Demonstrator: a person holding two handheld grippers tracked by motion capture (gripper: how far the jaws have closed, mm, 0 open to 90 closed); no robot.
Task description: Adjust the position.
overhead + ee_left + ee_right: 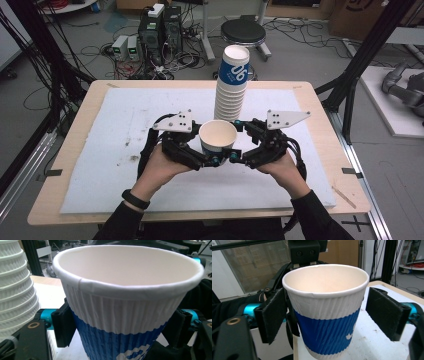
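A single paper cup [218, 137], white with a blue band, stands upright on the white mat [125, 150] between both grippers. My left gripper [206, 148] comes in from the left and is shut on the cup [125, 315]; its black pads [63, 325] press on the ribbed wall at either side. My right gripper [237, 142] reaches in from the right and stands open around the same cup [327, 322]. Its right pad [384, 315] is clearly off the wall, its left pad close beside it. The left gripper's body [304, 250] shows behind the cup.
A tall stack of matching cups [231, 90] stands just behind the single cup, also at the left edge [15, 290]. The mat covers most of the wooden table [75, 130]. Beyond the table are a stool [243, 32], computers and cables on the floor.
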